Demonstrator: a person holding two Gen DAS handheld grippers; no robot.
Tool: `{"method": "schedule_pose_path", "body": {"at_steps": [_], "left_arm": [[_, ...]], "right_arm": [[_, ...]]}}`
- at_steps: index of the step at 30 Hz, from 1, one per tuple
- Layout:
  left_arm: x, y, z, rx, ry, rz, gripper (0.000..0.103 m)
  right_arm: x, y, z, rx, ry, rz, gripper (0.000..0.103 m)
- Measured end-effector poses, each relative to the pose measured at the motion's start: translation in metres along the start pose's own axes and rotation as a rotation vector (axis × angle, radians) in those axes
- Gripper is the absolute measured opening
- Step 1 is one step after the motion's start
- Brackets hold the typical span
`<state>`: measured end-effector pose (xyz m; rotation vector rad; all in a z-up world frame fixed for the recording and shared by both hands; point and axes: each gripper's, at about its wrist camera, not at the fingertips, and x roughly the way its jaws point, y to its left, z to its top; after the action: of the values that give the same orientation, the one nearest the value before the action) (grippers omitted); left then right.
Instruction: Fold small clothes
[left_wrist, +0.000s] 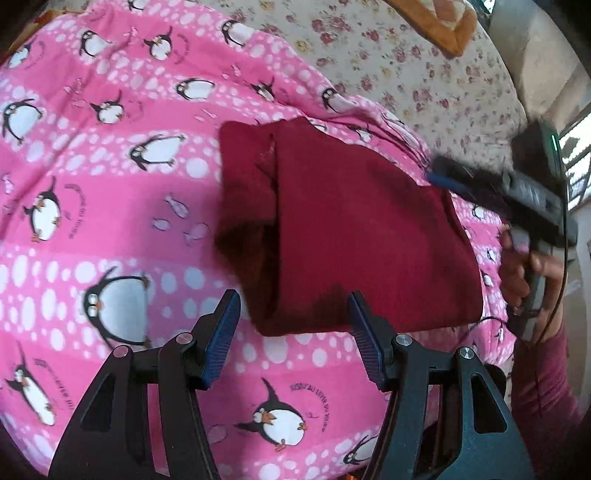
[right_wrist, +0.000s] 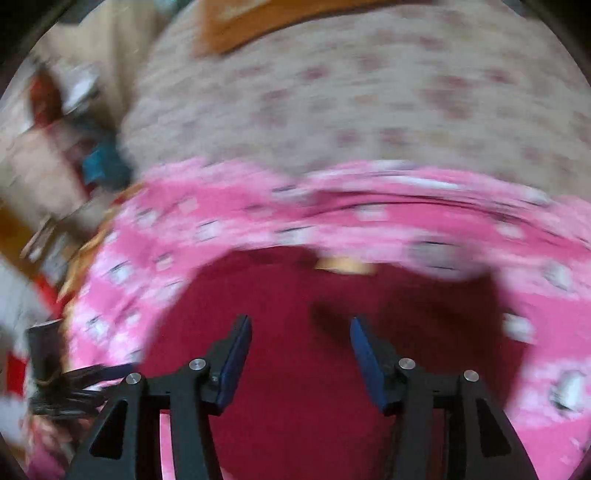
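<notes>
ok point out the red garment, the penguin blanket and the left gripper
red garment (left_wrist: 362, 236), left wrist view, middle of the folded top layer
penguin blanket (left_wrist: 110, 155), left wrist view, bare pink area
left gripper (left_wrist: 291, 325), left wrist view, between fingertips

Folded garment (left_wrist: 354, 229) is plain dark red/maroon, no print. Blanket (left_wrist: 110, 155) under it: pink in light & darker bands w/ white oval dots, black-and-white penguins w/ orange beaks; sheet (left_wrist: 424, 74) beyond is cream w/ small dusty-red flowers, and an orange-brown cushion (left_wrist: 439, 22) at top. Both grippers black w/ blue pads (left_wrist: 221, 332); sleeve (left_wrist: 539, 387) maroon.
</notes>
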<state>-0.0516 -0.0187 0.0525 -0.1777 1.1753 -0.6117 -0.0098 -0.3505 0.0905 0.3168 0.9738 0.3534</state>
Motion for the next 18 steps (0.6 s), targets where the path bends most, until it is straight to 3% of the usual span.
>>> {"method": "schedule_pose_path", "body": {"at_steps": [3,7,8,9,10,12,14,18], "left_arm": [[0.009,-0.001,0.000,-0.016,0.002,-0.016,0.060],[0.018,0.004,0.001,-0.029,-0.010,-0.027,0.058],[0.020,0.005,0.001,-0.027,-0.006,-0.026,0.054],[0.021,0.006,0.002,-0.017,-0.005,-0.021,0.037],[0.022,0.007,0.002,-0.004,-0.009,-0.006,0.024],[0.019,0.012,0.002,0.006,-0.018,-0.010,0.019],[0.013,0.018,0.002,-0.001,-0.033,-0.027,0.014],[0.007,0.030,-0.001,-0.030,-0.063,-0.029,0.011]], "right_arm": [[0.051,0.043,0.011,-0.059,0.050,0.014,0.058],[0.114,0.074,0.022,-0.081,0.154,-0.015,0.058],[0.129,0.078,0.023,-0.088,0.173,-0.036,0.058],[0.142,0.078,0.025,-0.103,0.181,-0.058,0.058],[0.150,0.082,0.024,-0.133,0.185,-0.087,0.052],[0.155,0.087,0.026,-0.182,0.164,-0.141,0.032],[0.153,0.090,0.030,-0.197,0.163,-0.116,0.013],[0.163,0.102,0.032,-0.236,0.163,-0.124,0.011]]}}
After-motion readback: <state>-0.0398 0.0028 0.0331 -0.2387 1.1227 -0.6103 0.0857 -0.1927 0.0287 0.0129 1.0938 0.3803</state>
